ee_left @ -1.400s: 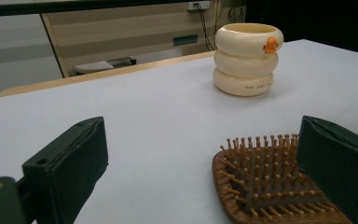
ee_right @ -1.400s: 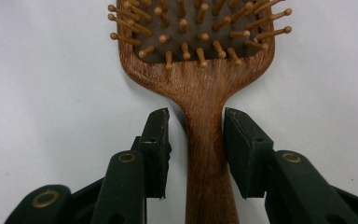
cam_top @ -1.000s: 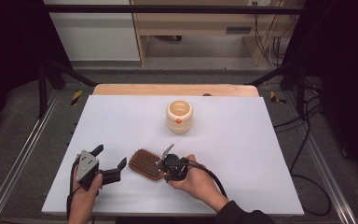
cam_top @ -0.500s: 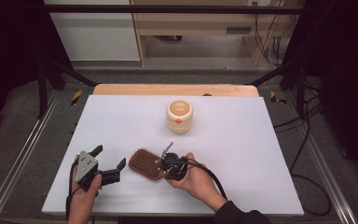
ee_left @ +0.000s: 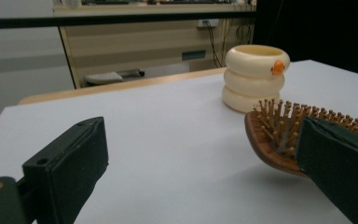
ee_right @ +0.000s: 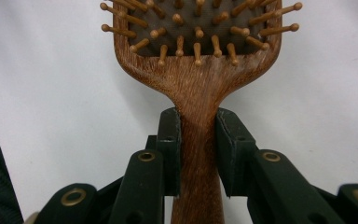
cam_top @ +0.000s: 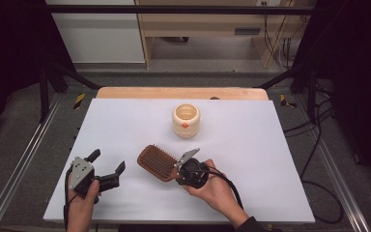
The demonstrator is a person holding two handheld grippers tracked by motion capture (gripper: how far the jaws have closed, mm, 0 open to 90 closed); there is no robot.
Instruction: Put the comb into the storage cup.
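Hairbrush (ee_right: 200,93) handle clamped in R claw (ee_right: 198,154); bristle head cut off. L claw (ee_left: 196,177) spread, empty.

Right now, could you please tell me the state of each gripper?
Left gripper: open, holding nothing.
Right gripper: shut on the hairbrush handle.

hairbrush (ee_right: 196,70) head cut off, handle end behind fingers (ee_right: 170,149)
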